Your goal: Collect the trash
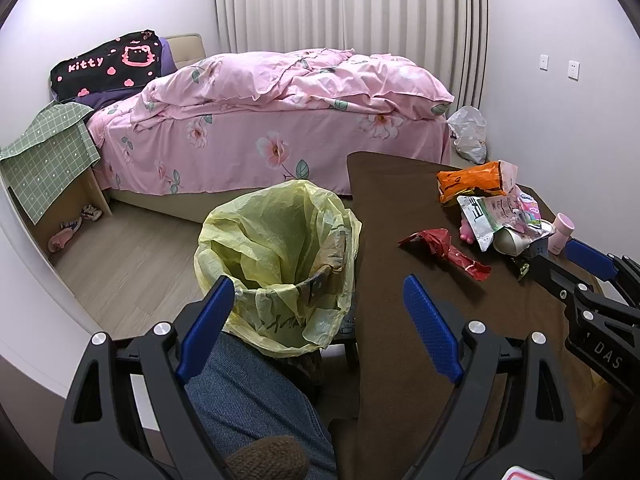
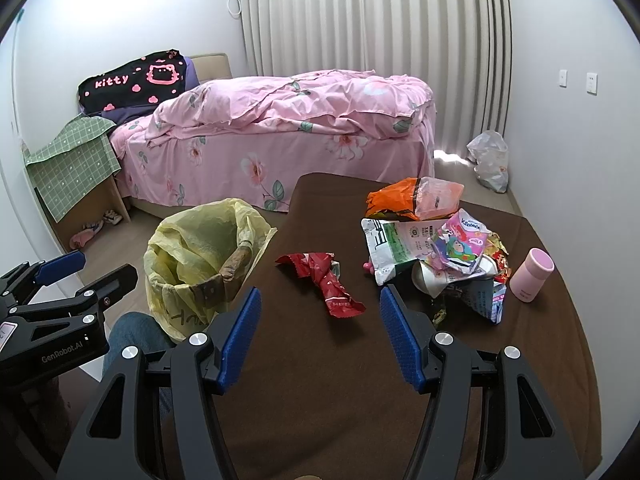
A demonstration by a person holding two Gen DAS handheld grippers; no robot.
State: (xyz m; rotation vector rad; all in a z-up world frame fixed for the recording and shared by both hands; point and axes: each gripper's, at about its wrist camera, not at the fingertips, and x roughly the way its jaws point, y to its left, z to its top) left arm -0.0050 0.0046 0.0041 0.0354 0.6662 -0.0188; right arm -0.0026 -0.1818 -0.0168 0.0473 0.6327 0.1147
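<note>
Pink bed [image 2: 280,140] across the back, its far side hidden under the heaped duvet. Brown surface [image 2: 320,380] runs out of frame at the near edge. Beside it on the floor, the bin [image 1: 280,264] lined with a yellow bag [image 2: 192,240]; its bottom is out of sight, contents unreadable. Trash pile [image 2: 436,252] sits at the surface's right, wrappers overlapping, lower ones buried. Red wrapper [image 2: 326,282] lies apart, ahead of the right gripper [image 2: 320,340], jaws spread, empty. Left gripper [image 1: 318,320] hovers above the bin, jaws released too.
</note>
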